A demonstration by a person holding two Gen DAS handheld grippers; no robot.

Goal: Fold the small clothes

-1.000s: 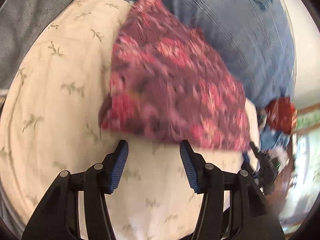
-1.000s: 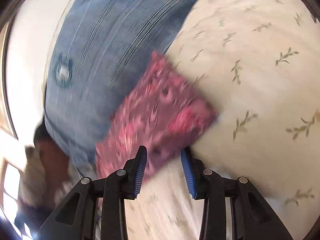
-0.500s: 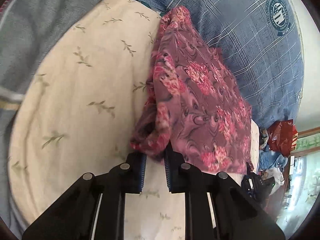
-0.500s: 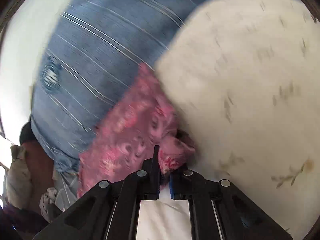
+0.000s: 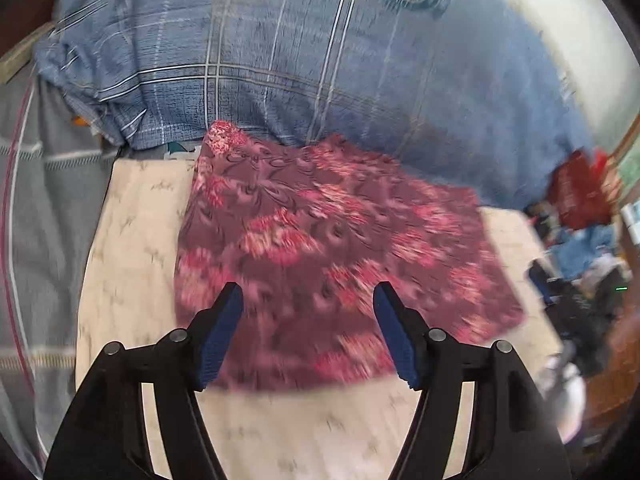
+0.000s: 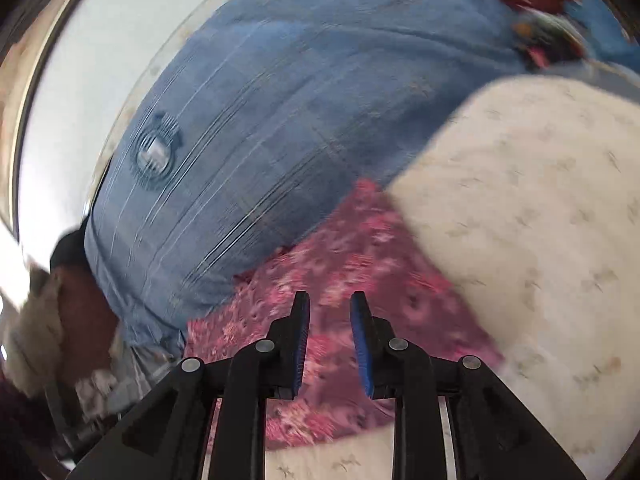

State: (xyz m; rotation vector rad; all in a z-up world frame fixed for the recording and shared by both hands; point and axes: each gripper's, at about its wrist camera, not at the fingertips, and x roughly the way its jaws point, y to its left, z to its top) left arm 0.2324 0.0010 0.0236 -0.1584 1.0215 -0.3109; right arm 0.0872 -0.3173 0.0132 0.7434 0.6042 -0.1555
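Observation:
A maroon garment with a pink flower print (image 5: 332, 252) lies flat on the cream leaf-print cloth (image 5: 132, 240). Its far edge touches the blue plaid pillow (image 5: 320, 64). My left gripper (image 5: 307, 334) hovers over the garment's near part, jaws opening wide, nothing pinched between them. In the right wrist view the same garment (image 6: 360, 276) lies below my right gripper (image 6: 330, 338). Its jaws are opening, a narrow gap shows between the blue pads, and no cloth is caught there. Both views are motion-blurred.
A grey striped blanket (image 5: 36, 208) borders the cream cloth on the left. Off the right side sit a red bag (image 5: 580, 192) and a heap of clothes (image 5: 588, 256). The pillow (image 6: 280, 132) fills the back, with a pale wall (image 6: 92, 56) behind.
Half a second ago both grippers were shut on bunched edges of the garment. Both have let go and lifted away, and the garment now lies spread flat.

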